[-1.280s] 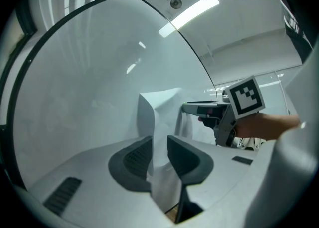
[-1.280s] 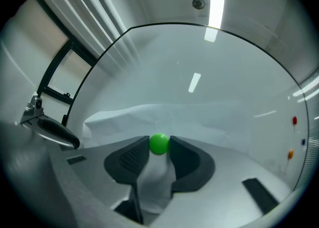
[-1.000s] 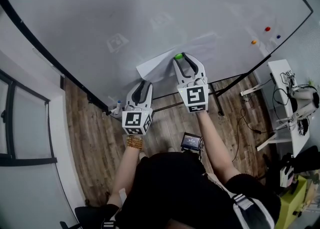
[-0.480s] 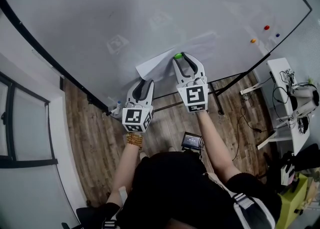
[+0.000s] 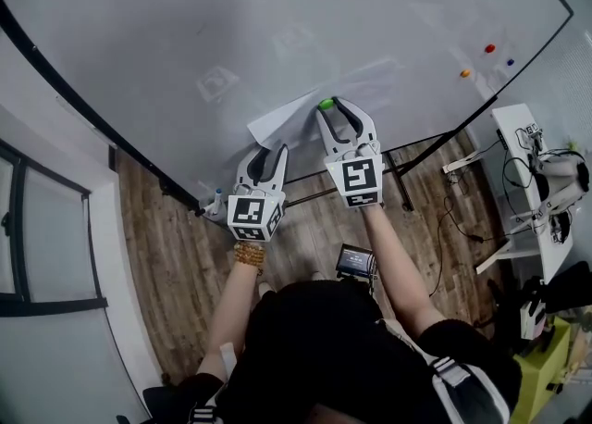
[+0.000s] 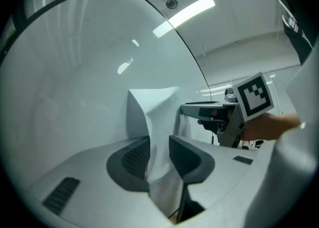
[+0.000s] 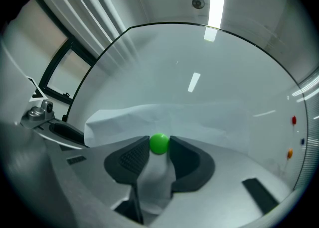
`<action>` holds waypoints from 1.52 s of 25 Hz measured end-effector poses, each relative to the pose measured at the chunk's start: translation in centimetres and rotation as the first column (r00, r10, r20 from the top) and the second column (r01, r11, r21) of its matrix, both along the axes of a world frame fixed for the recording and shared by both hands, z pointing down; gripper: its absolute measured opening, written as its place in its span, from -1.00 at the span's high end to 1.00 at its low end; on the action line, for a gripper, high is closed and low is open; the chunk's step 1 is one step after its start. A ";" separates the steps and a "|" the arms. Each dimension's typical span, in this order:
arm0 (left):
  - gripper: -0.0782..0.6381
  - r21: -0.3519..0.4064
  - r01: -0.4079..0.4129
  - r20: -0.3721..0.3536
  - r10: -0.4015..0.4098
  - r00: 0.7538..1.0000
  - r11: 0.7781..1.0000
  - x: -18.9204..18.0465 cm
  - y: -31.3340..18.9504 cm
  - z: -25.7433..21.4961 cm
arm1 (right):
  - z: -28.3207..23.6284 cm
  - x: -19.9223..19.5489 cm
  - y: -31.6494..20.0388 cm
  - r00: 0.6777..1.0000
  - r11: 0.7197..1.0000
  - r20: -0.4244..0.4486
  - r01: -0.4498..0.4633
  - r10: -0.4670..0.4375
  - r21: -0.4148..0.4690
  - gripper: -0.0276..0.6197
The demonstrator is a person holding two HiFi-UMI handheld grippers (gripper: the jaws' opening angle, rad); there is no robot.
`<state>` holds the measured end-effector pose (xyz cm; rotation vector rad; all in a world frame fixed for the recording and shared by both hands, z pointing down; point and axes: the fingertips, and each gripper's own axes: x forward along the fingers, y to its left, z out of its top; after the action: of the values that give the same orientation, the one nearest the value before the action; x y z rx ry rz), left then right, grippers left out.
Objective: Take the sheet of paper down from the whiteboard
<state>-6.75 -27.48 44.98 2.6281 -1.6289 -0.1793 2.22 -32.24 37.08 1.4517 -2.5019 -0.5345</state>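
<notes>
Paper sits low on the whiteboard, centre frame, its lower-left corner curling away. Left gripper has its jaws slightly apart around that loose corner. Right gripper is clamped on the little green magnet on the sheet.

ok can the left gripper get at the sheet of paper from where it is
Probably yes: a lifted corner of the sheet of paper already stands between the open fingers of the left gripper, with nothing in the way.
</notes>
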 end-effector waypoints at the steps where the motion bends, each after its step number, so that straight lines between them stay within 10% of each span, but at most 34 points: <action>1: 0.47 0.000 0.000 -0.001 0.000 1.000 1.000 0.0 -0.1 0.0 | 0.0 0.0 0.0 1.000 1.000 -0.001 0.000 0.000 0.000 0.52; 17: 0.47 0.152 -0.106 0.203 0.074 0.976 0.983 1.8 1.6 -1.7 | 0.0 0.0 -0.1 1.000 1.000 -0.006 0.001 -0.001 -0.005 0.52; 38: 0.59 0.109 -0.092 0.093 0.082 0.992 0.990 2.0 0.0 -2.5 | -0.1 -0.1 0.0 1.000 1.000 -0.020 -0.010 0.010 -0.009 0.53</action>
<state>-4.73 -27.47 42.46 2.8247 -1.5687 -0.1594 2.15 -32.25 36.99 1.4474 -2.4769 -0.5323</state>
